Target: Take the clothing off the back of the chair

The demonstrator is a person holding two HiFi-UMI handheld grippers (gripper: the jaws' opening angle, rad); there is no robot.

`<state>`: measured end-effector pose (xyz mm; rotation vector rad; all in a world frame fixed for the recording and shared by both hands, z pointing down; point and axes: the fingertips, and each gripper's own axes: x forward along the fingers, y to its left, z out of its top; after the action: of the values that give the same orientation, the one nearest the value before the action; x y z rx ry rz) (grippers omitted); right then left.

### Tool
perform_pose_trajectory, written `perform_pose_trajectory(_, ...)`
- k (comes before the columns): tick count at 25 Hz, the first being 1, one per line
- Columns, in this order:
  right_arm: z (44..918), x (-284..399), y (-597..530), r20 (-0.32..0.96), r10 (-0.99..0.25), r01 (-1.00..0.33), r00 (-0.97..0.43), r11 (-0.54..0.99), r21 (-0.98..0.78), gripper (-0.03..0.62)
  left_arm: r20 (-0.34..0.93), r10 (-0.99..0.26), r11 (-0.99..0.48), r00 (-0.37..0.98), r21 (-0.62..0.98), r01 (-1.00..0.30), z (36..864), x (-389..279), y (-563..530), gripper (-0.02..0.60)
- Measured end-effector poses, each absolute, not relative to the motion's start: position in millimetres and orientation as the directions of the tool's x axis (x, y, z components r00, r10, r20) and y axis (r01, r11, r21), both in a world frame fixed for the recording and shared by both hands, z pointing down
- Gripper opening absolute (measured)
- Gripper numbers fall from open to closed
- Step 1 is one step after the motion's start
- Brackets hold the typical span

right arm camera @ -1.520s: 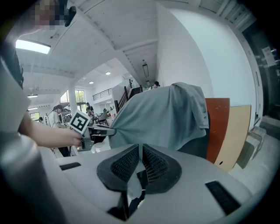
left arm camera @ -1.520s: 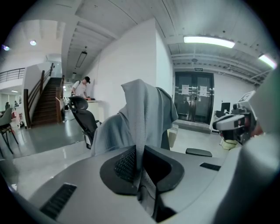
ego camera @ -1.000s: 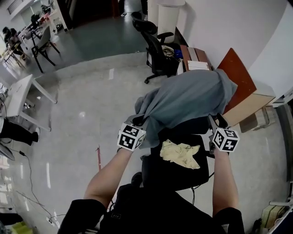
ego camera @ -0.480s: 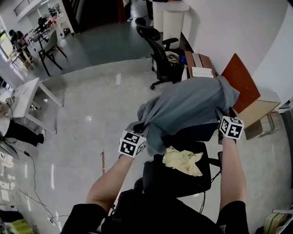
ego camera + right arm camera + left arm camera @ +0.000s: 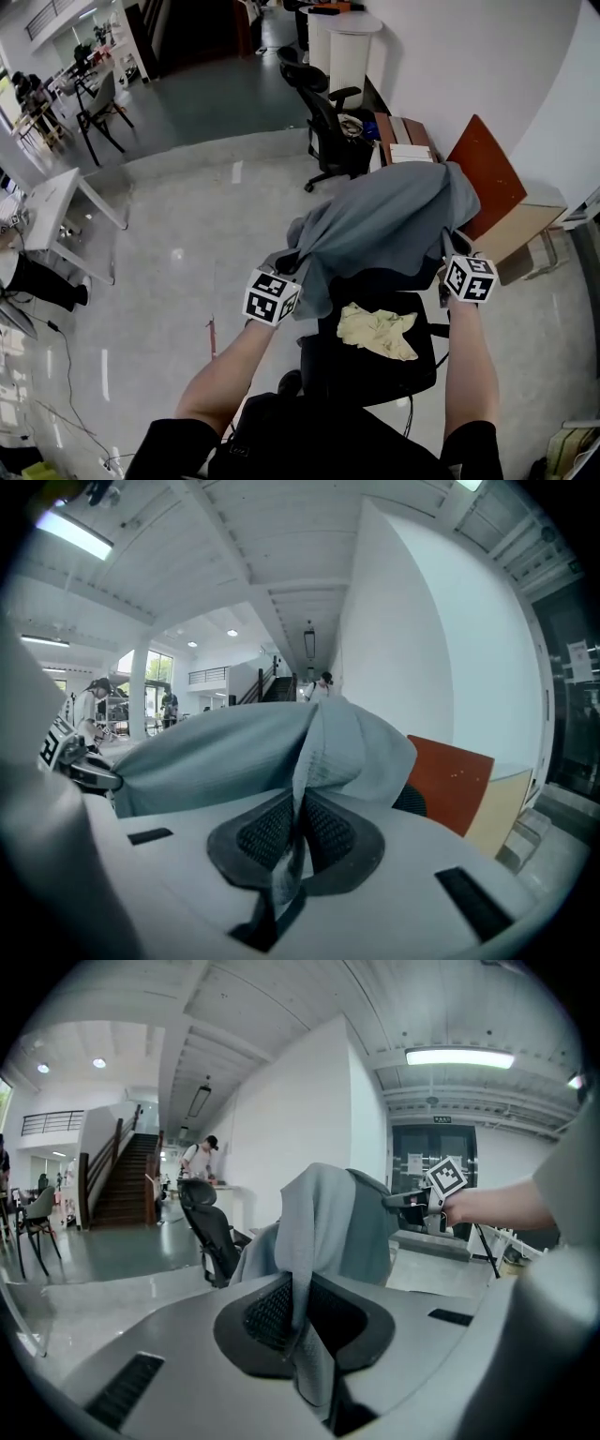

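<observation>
A grey-blue garment (image 5: 384,220) hangs over the back of a black office chair (image 5: 370,370). My left gripper (image 5: 289,259) is shut on the garment's left edge, and a fold of fabric (image 5: 323,1227) runs down between its pads (image 5: 272,1312). My right gripper (image 5: 448,246) has just been closing and is now shut on the garment's right edge. There too, cloth (image 5: 244,752) is pinched between the pads (image 5: 323,832). A crumpled yellow cloth (image 5: 378,330) lies on the chair's seat.
A second black office chair (image 5: 323,117) stands behind the first, near a white counter (image 5: 342,37). An orange-brown board (image 5: 483,169) leans on the wall at right, beside a light wooden panel (image 5: 520,225). A white table (image 5: 52,202) stands at left on the glossy floor.
My right gripper has shifted slightly at the garment's right edge and now pinches the cloth. My left gripper has kept its hold on the left edge.
</observation>
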<state>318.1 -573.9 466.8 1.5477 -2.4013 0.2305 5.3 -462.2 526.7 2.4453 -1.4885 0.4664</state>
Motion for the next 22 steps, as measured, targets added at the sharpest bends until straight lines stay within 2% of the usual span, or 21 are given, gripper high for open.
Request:
perform_pose_trajectory(13,432,240,-449,0.231,-0.867,-0.894,-0.442,0.446,-0.035,0.029,0.301,-0.803,-0.524,0.514,0.050,-0.850,500,-42,-420,0.028)
perform_pose_trajectory(22,431,203,-375,0.219,-0.873,-0.900,-0.436,0.428,-0.087,0.026,0.228,-0.739,-0.644,0.634,0.034,-0.764,474,-33,-395,0.028)
